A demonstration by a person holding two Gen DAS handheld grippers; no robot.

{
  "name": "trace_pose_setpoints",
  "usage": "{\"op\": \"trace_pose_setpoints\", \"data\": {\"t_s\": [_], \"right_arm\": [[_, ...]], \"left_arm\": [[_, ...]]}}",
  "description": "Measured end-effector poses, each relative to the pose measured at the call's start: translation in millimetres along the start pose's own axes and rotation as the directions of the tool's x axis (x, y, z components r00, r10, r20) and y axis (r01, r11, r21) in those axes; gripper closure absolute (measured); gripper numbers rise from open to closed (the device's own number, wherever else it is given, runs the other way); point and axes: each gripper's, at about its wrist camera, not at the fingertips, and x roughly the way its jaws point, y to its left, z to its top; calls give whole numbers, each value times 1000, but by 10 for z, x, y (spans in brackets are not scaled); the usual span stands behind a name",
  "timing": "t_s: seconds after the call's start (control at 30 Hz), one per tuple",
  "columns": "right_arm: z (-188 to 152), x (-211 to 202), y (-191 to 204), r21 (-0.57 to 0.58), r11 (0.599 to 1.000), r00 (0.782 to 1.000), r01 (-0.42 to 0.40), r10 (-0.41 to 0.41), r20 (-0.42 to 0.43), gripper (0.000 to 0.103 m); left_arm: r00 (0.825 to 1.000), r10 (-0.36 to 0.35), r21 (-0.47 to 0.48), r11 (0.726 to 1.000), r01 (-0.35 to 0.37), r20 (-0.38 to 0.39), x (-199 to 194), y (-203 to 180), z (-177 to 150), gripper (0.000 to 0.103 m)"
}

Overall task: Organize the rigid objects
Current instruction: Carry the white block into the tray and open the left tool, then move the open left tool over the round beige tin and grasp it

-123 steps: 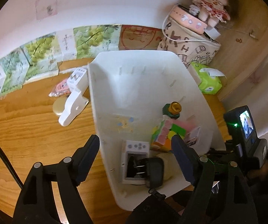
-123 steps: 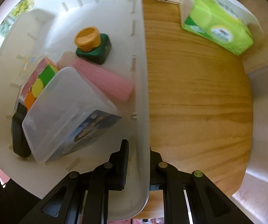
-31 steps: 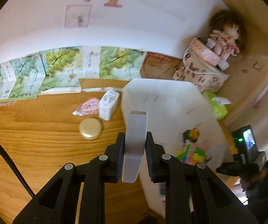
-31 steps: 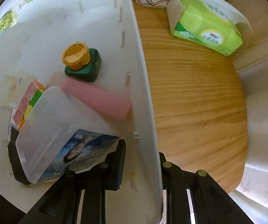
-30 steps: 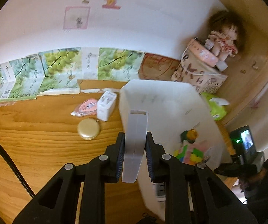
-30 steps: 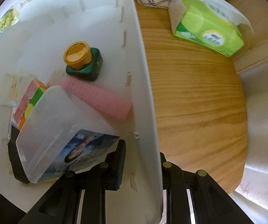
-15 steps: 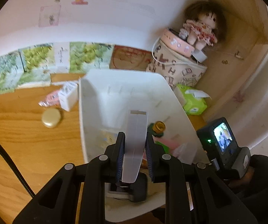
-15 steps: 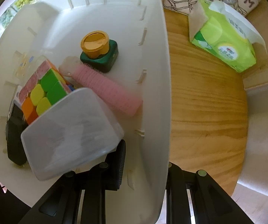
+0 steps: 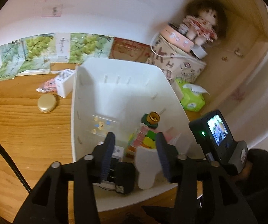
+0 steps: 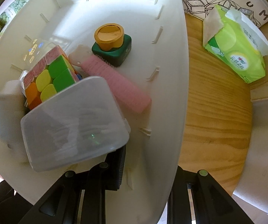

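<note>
A white bin [image 9: 89, 85] stands on the wooden table. My left gripper [image 9: 136, 156] is open above its near end. A white plastic piece [image 9: 146, 168] hangs blurred between its fingers, free of the pads, over the bin. Inside the bin lie a colour cube [image 10: 49, 76], a pink comb [image 10: 115, 87], a green bottle with a gold cap [image 10: 111, 43], a clear lidded box [image 10: 74, 121] and a black charger [image 9: 122, 177]. My right gripper [image 10: 148, 169] is shut on the bin's right wall [image 10: 171, 93].
Left of the bin lie a gold round compact [image 9: 46, 104], a white adapter [image 9: 64, 84] and a pink packet [image 9: 48, 85]. A green tissue pack [image 10: 234, 52] and a patterned bag with a doll [image 9: 199, 28] stand at the right. Boxes line the back wall.
My left gripper has opened and let go of the white piece, which now drops into the bin. The right gripper still holds the bin wall; the view shifted slightly.
</note>
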Motion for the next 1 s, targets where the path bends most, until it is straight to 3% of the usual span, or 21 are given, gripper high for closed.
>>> {"op": "trace_pose_setpoints", "data": {"t_s": [0.17, 0.57, 0.83, 1.0], "right_arm": [[76, 16, -66, 19, 1000, 1000, 2, -2, -8, 79], [279, -19, -241, 175, 983, 999, 49, -46, -21, 79], [345, -78, -402, 304, 950, 997, 73, -67, -31, 79], [367, -124, -491, 372, 925, 997, 74, -67, -30, 79]], "left_arm": [[999, 39, -28, 999, -38, 32, -108, 206, 103, 37], [994, 104, -130, 987, -100, 31, -199, 983, 444, 34], [985, 149, -161, 974, -163, -92, 102, 1551, 697, 34], [975, 131, -169, 972, -162, -181, 413, 1818, 780, 34]]}}
